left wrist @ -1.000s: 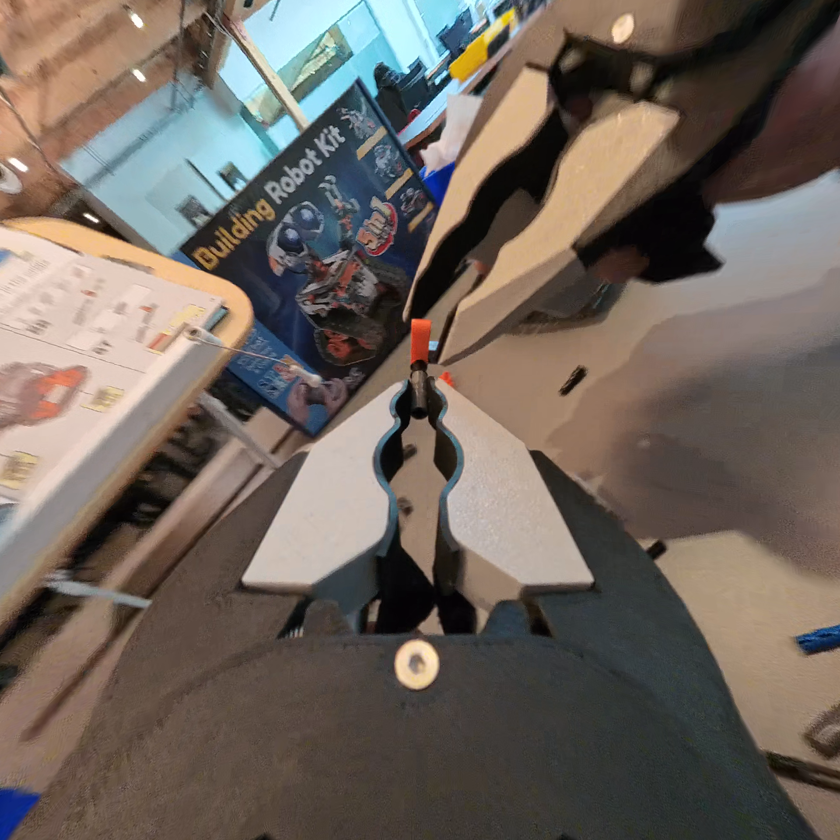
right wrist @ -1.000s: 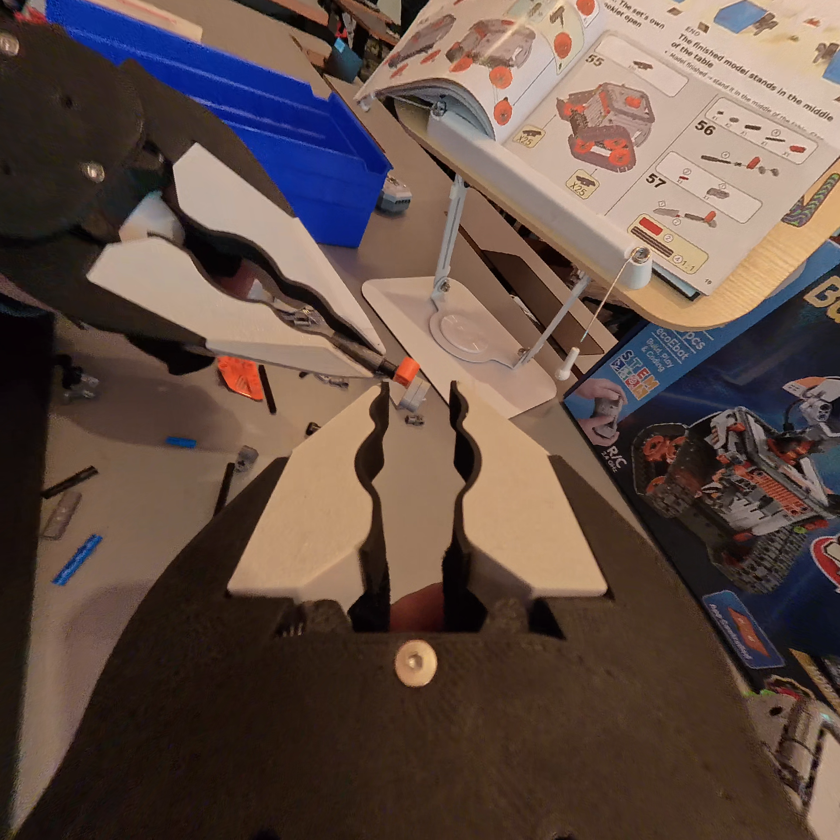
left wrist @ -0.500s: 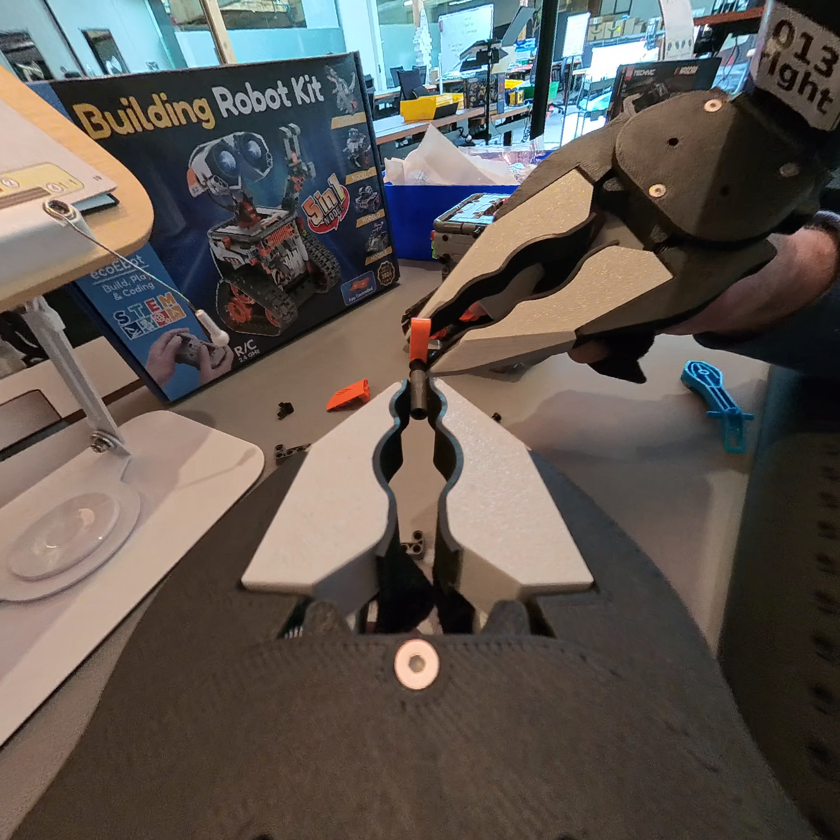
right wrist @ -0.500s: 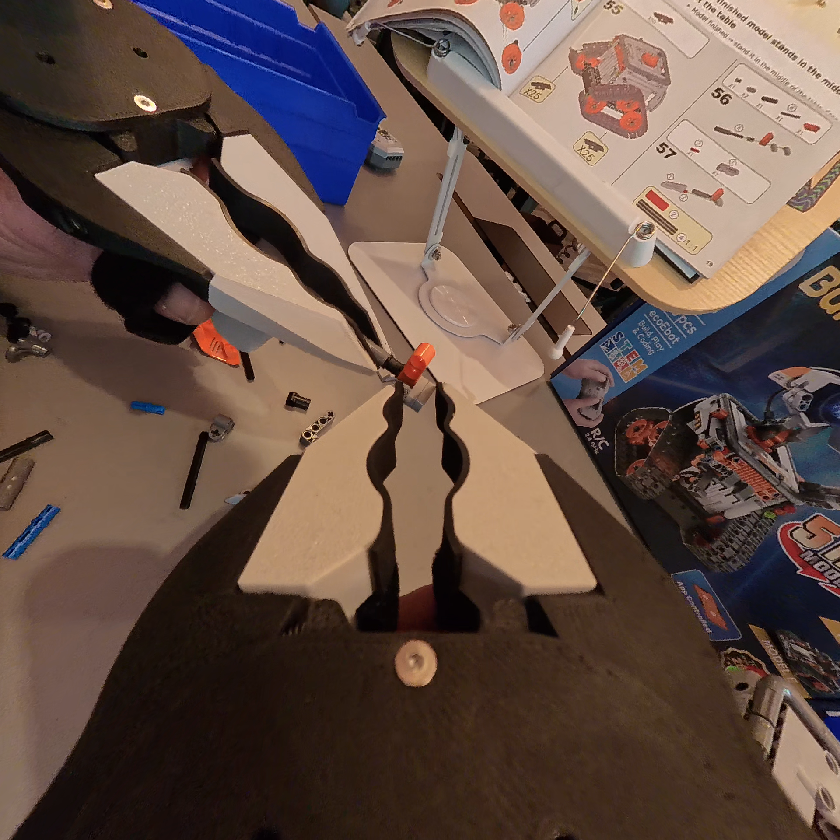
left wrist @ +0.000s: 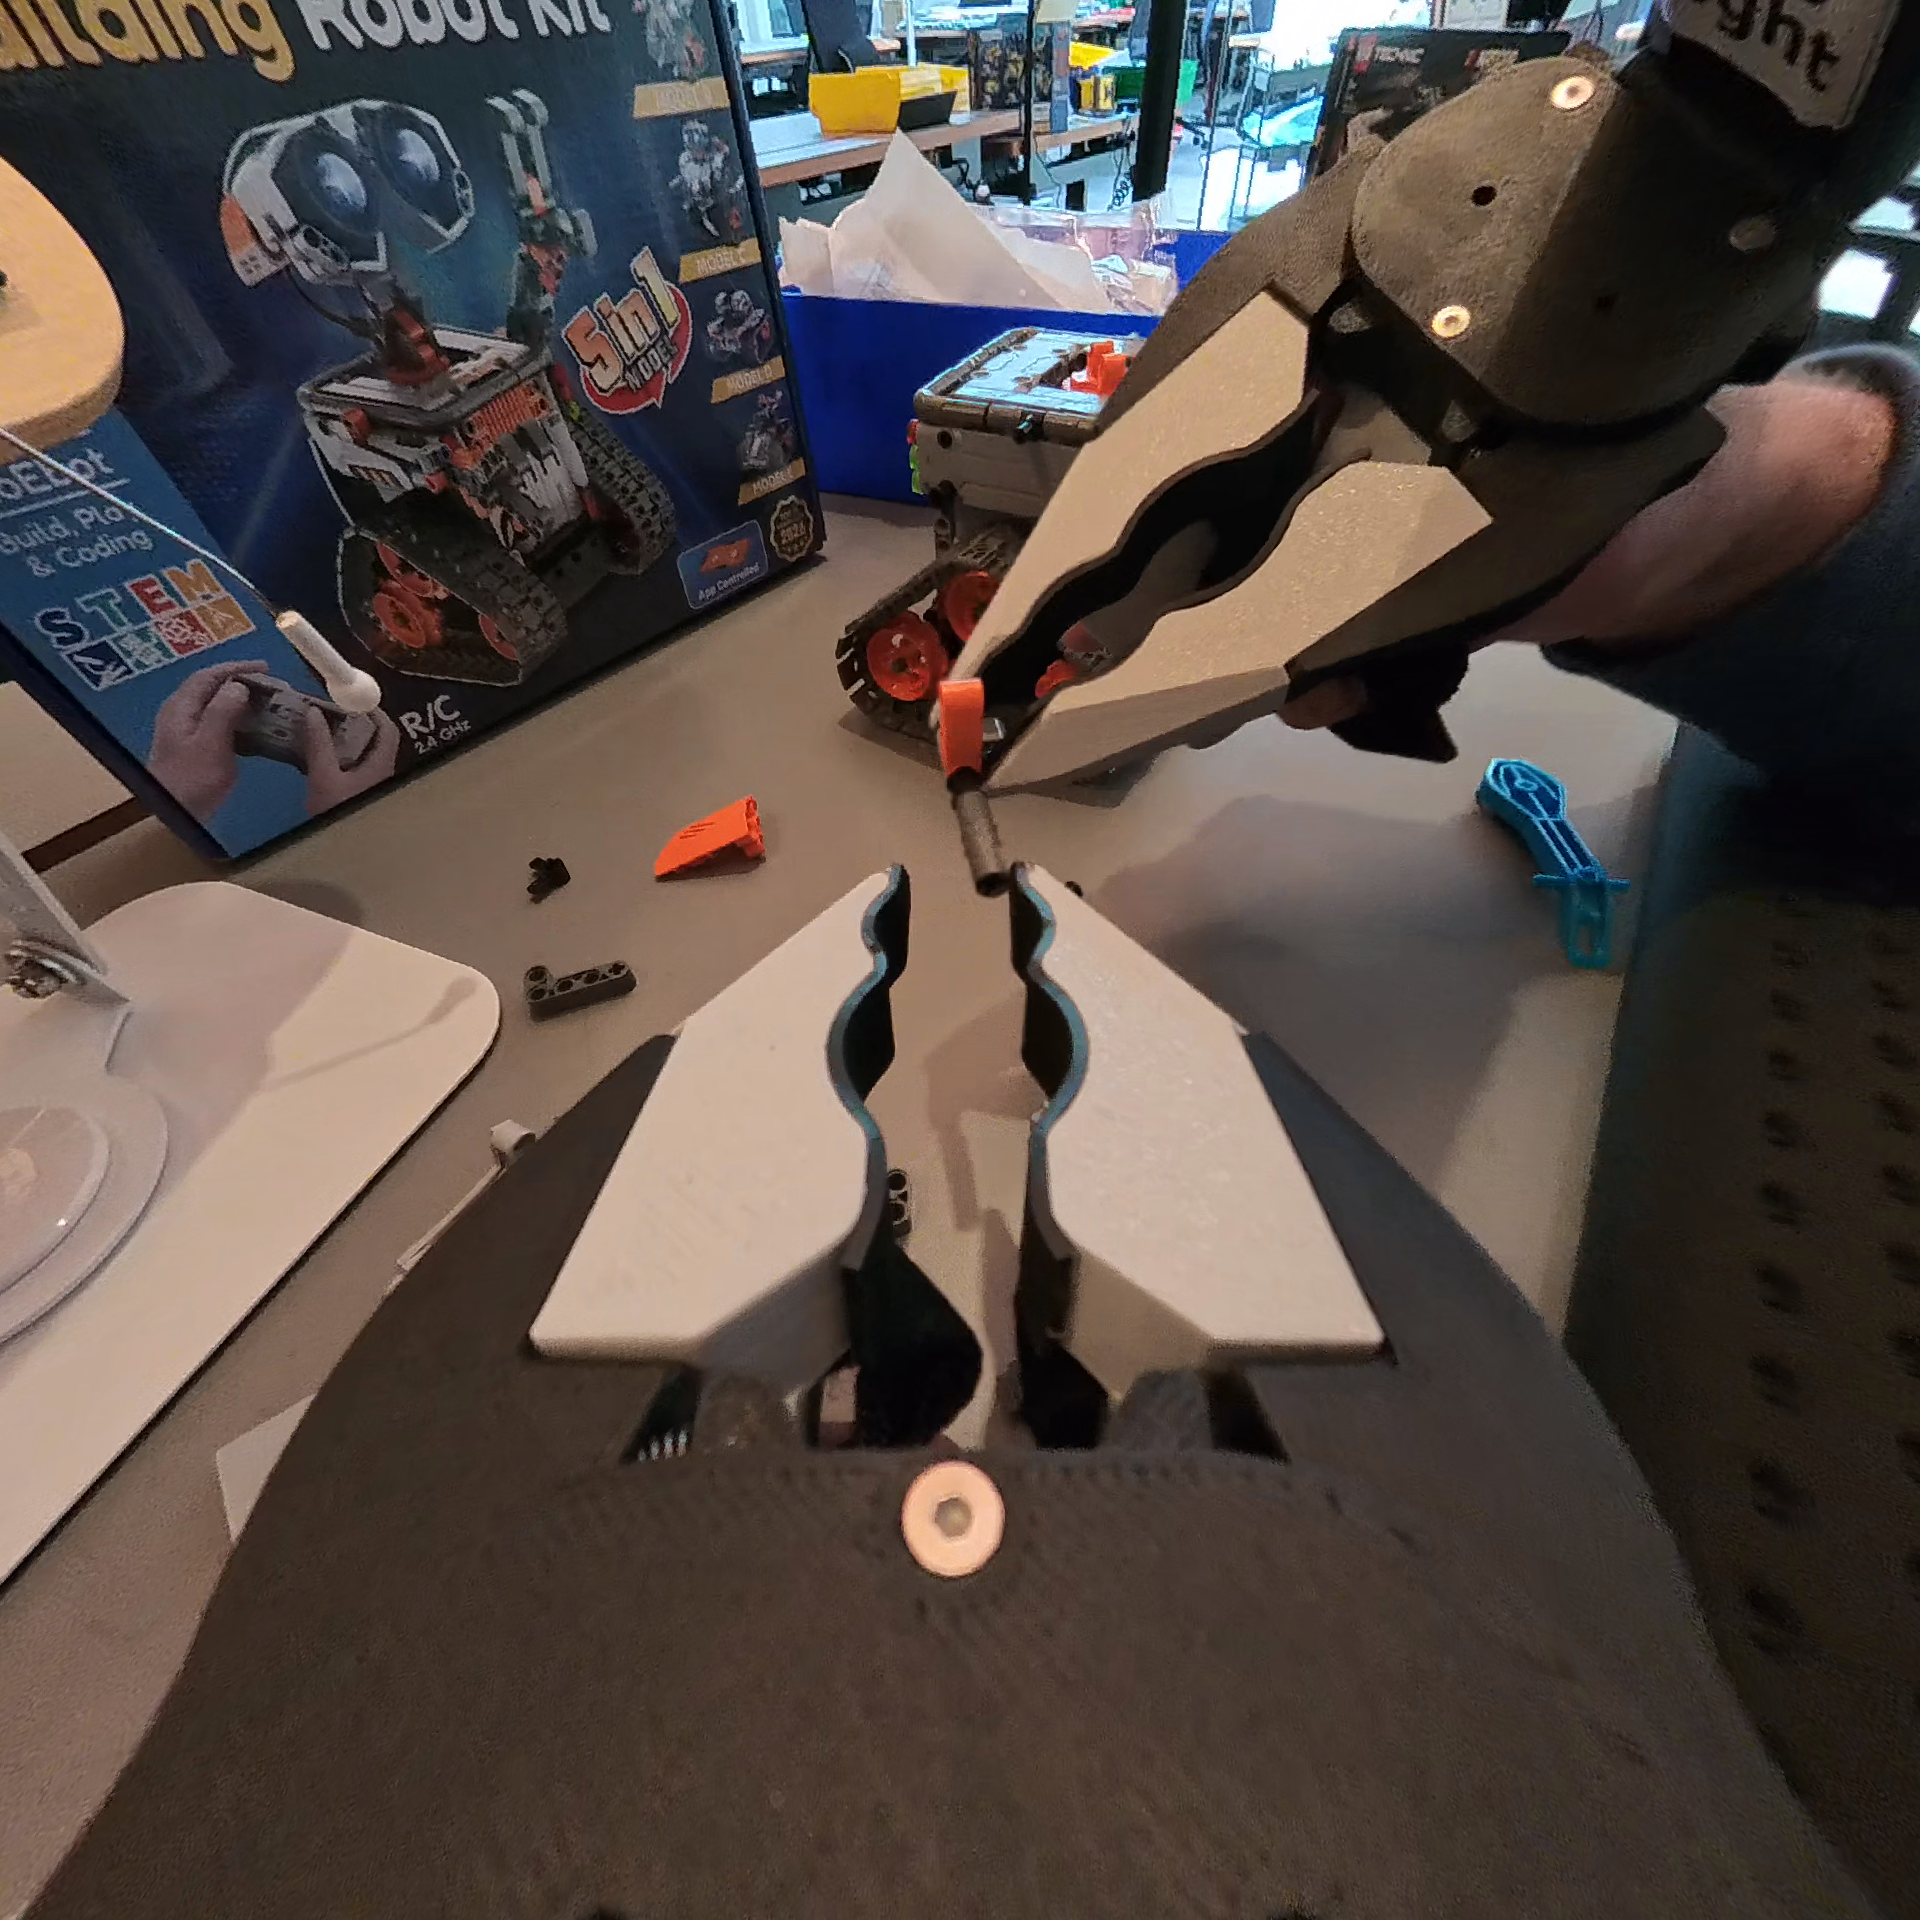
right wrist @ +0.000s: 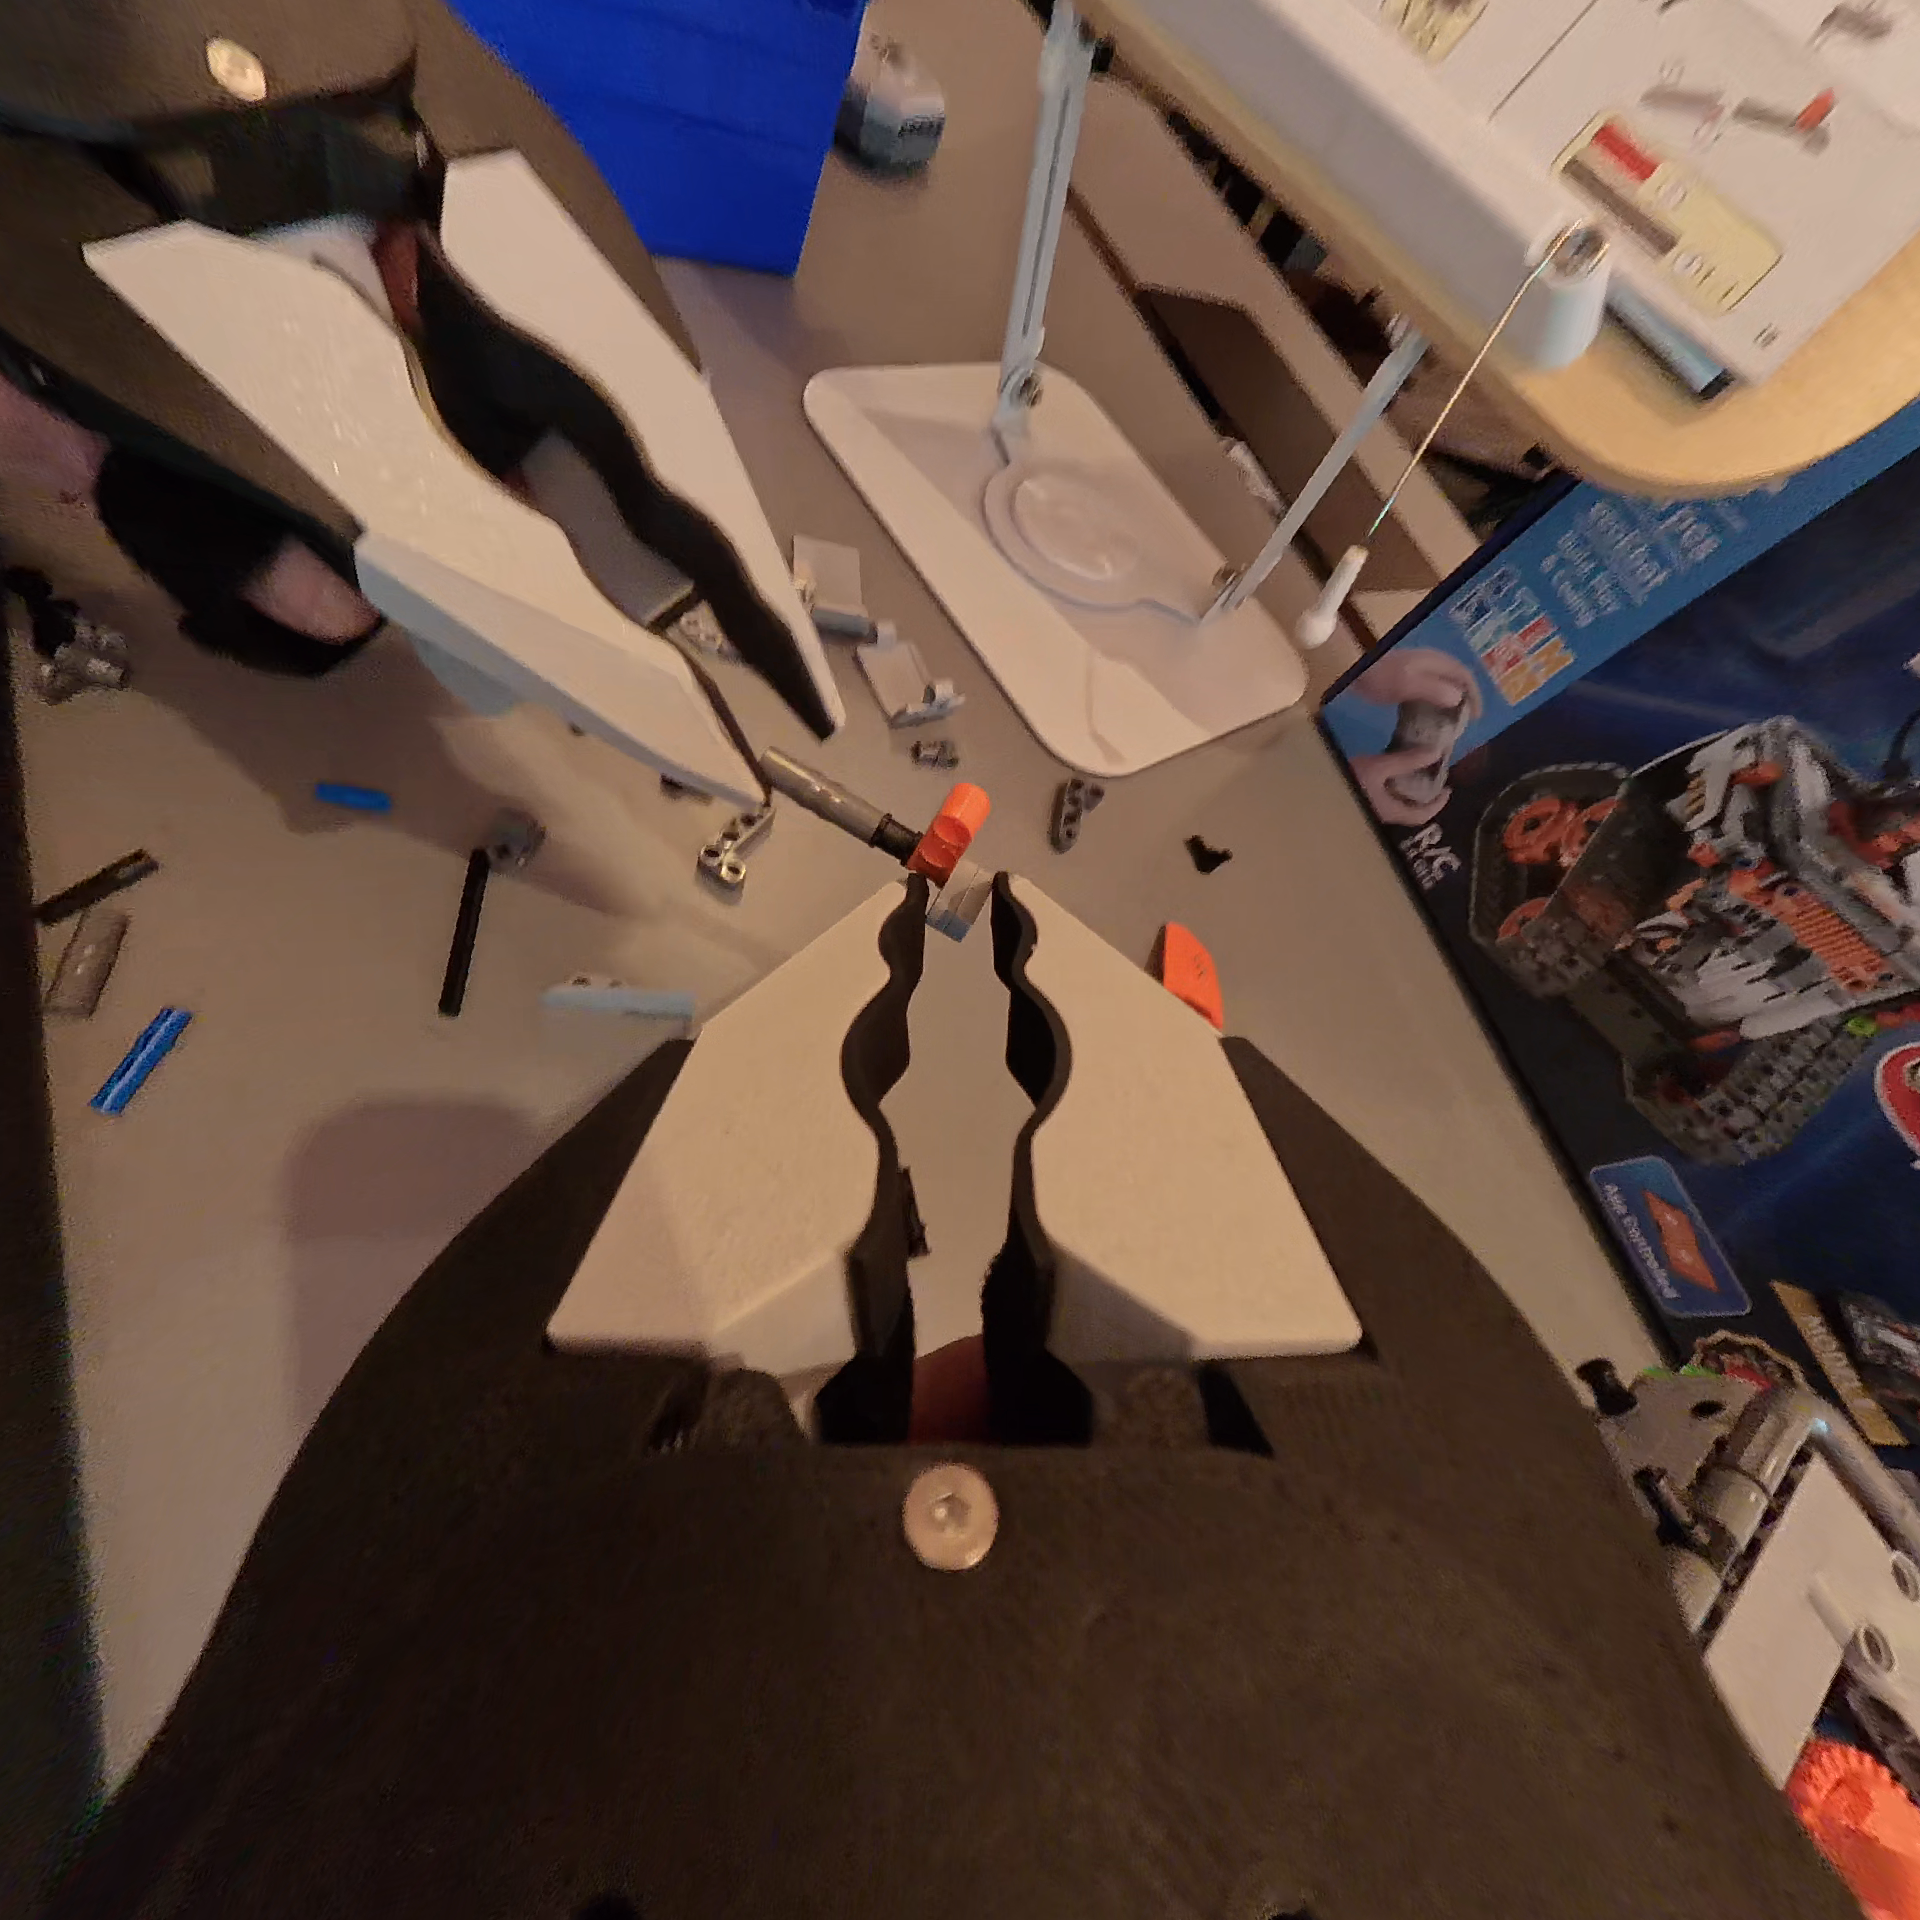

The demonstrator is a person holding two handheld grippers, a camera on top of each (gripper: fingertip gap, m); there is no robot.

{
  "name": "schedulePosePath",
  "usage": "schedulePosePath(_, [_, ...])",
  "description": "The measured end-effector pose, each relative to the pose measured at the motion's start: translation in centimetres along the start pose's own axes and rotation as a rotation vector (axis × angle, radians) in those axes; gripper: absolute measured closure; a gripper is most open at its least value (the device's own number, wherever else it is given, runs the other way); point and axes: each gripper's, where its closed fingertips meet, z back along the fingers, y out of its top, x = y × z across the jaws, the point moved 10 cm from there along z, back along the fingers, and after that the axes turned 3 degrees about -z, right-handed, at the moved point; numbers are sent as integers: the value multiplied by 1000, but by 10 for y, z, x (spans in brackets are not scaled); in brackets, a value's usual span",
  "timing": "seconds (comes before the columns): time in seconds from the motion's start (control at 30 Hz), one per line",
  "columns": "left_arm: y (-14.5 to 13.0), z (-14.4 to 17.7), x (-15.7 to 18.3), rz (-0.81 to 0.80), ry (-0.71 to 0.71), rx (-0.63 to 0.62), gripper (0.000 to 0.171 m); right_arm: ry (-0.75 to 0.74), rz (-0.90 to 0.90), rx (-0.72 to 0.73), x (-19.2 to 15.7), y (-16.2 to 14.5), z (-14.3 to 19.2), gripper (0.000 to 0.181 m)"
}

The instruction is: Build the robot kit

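A short black axle (left wrist: pixel 977 831) with an orange connector (left wrist: pixel 958 717) on its end hangs in the air above the grey table (left wrist: pixel 1299 894). My right gripper (left wrist: pixel 977 753) is shut on the connector end. In the right wrist view the connector (right wrist: pixel 951 826) sits just past its tips (right wrist: pixel 954 888), and the axle (right wrist: pixel 831 798) runs up-left. My left gripper (left wrist: pixel 958 883) is open; the axle's free end sits between its tips, close to the right fingertip (left wrist: pixel 1029 904). The left gripper (right wrist: pixel 795 764) also shows open in the right wrist view.
A blue robot kit box (left wrist: pixel 416 416) stands at the back left and a tracked model (left wrist: pixel 966 499) behind the right gripper. An orange wedge (left wrist: pixel 712 826), a grey beam (left wrist: pixel 579 982), a blue tool (left wrist: pixel 1553 842) and the white book-stand base (left wrist: pixel 260 1039) lie about. A blue bin (right wrist: pixel 675 125) is farther off. Both grippers' tips are close together, under 4 cm apart.
My left gripper has opened and let go of the axle. My right gripper has closed on the orange connector end and now carries the piece.
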Motion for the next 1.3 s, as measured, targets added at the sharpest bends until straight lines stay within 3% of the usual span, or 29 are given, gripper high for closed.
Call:
schedulePosePath(0.4, [-6, 3, -4, -31, -45, -111, 149, 237, -15, -282, -13, -36, -1, 171])
schedulePosePath(0.6, [-12, 0, -4, -41, -49, -168, 150, 278, -1, -438, -20, -54, -13, 171])
schedulePosePath(0.9, [-19, -6, 7, -109, -102, -238, 150, 284, 47, -438, -27, -53, -13, 170])
schedulePosePath(1.13, [-21, -1, 1, -163, -82, -289, 153, 290, 60, -446, -24, -55, -6, 157])
schedulePosePath(1.3, [-27, -5, 10, -149, -167, -351, 155, 273, 86, -392, -24, -47, -2, 158])
